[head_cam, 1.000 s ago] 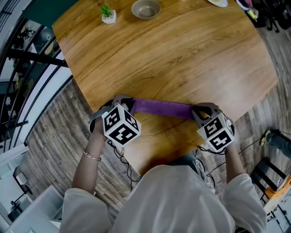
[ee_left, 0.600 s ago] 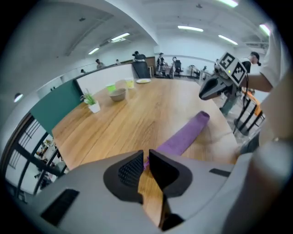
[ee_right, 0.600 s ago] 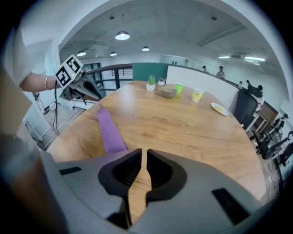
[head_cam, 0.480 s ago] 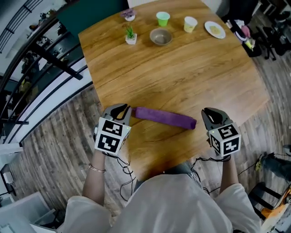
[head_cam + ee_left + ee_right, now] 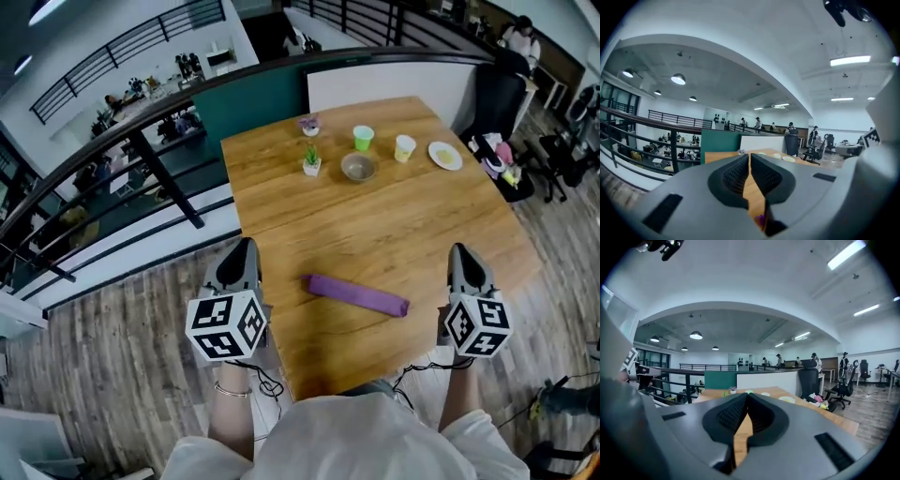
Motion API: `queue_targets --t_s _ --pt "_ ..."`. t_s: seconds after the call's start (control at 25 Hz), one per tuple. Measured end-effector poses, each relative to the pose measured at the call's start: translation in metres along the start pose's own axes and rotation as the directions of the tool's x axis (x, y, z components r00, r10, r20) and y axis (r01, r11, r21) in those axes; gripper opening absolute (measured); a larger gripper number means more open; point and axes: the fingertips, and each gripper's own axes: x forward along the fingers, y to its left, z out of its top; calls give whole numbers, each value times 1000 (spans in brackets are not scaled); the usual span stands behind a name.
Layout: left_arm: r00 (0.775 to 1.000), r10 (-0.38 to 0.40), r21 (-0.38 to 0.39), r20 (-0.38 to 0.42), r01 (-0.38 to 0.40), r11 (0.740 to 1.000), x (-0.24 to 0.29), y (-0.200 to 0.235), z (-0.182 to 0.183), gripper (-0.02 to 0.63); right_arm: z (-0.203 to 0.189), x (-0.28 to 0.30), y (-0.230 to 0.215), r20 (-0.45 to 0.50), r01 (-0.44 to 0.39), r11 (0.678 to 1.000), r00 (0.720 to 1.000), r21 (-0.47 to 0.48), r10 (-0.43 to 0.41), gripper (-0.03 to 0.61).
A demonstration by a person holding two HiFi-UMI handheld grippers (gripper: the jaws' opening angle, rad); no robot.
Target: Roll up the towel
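The purple towel (image 5: 358, 295) lies rolled into a slim log near the front edge of the wooden table (image 5: 375, 216). My left gripper (image 5: 246, 251) hangs off the table's left side, clear of the roll, pointing away from me. My right gripper (image 5: 465, 253) hangs at the table's right front corner, also clear of it. In the left gripper view the left gripper (image 5: 750, 157) has just been closing with nothing between its pads, and a scrap of purple towel (image 5: 761, 219) shows below. In the right gripper view the right gripper (image 5: 746, 397) has likewise just closed on nothing.
At the table's far end stand two small potted plants (image 5: 310, 161), a bowl (image 5: 357, 168), a green cup (image 5: 363, 138), a yellow cup (image 5: 404, 147) and a plate (image 5: 444, 155). A dark railing (image 5: 141, 150) runs at the left. Office chairs and clutter (image 5: 511, 173) stand at the right.
Both grippers let go of the towel's ends, rose away from the table and swung up to point level. The rolled towel stays where it lay.
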Motion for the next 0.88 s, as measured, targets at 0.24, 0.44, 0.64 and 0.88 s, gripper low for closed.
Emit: queue_targets --t_s 0.24,0.44,0.64,0.88 --pt "996 66 22 60 -68 997 -32 12 9 5 27 -24 -2 112 71 997 991 2 -71 0" --pt "996 78 4 44 -78 997 -40 12 -6 3 14 -33 -6 93 90 996 992 -3 -89 0" --pt "997 74 1 30 -74 997 -35 14 -9 3 11 -33 -5 89 99 995 991 -4 -99 0" --pt "997 80 -8 20 -80 997 -27 20 -7 3 6 -29 -3 53 110 992 993 -53 -108 -2"
